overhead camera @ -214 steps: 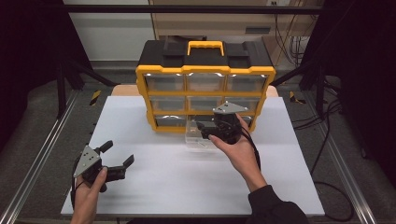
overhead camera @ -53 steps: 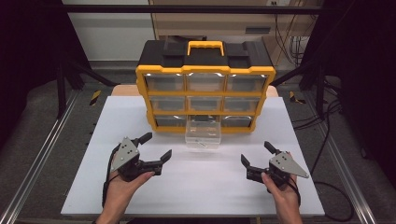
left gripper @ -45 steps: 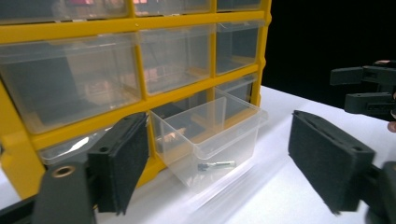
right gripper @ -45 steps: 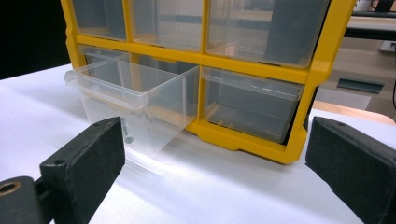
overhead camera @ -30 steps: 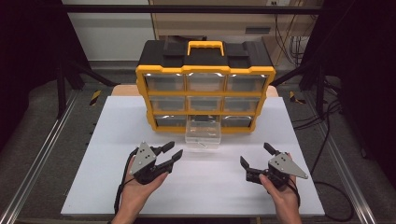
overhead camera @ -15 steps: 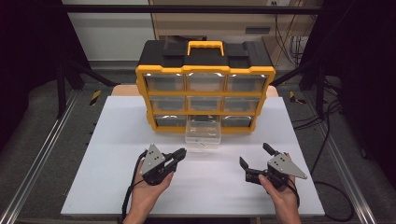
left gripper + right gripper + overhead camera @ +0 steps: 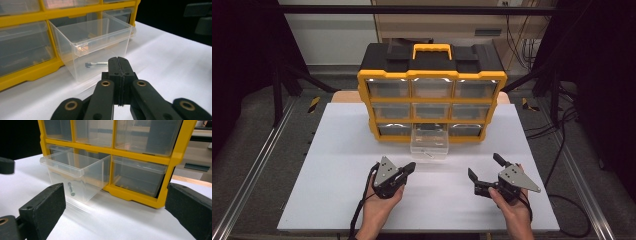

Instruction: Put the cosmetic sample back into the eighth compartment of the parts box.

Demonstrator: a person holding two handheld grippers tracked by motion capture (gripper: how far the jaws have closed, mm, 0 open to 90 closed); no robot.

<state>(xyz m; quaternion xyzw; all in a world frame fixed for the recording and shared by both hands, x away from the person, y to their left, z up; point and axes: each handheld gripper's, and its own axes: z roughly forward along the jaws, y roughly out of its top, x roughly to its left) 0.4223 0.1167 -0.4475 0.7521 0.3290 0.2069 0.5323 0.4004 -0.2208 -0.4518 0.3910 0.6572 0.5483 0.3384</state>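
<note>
Drawer (image 7: 429, 145), the clear bottom-middle one of the yellow organizer (image 7: 432, 95), sits pulled out at frame centre in the high view, front resting just ahead of the cabinet on the white table (image 7: 337, 165). One small bolt (image 7: 96, 64) lies inside on its floor; through the right gripper view I see it too (image 7: 71, 189), behind the clear front wall.

My left gripper (image 7: 408, 167) is lower centre-left of the high view, just short of the drawer front and apart from it. Jaws have just been closing and now meet flat with nothing between them; the left gripper view shows the pads pressed together, tips aimed at the drawer wall near the bolt.

My right gripper (image 7: 484, 167) is lower right of the high view, well apart from the drawer, jaws spread wide and empty, parked.

Step in hand, as I read it: closing the drawer, with the clenched left tip as a pusher. Next move calls for bringing the closed tip square onto the middle of the drawer's front wall, low enough not to ride over the lip, then a straight push toward the top of the frame so it slides in without skewing. Off-centre contact could jam it or shove the organizer back.
</note>
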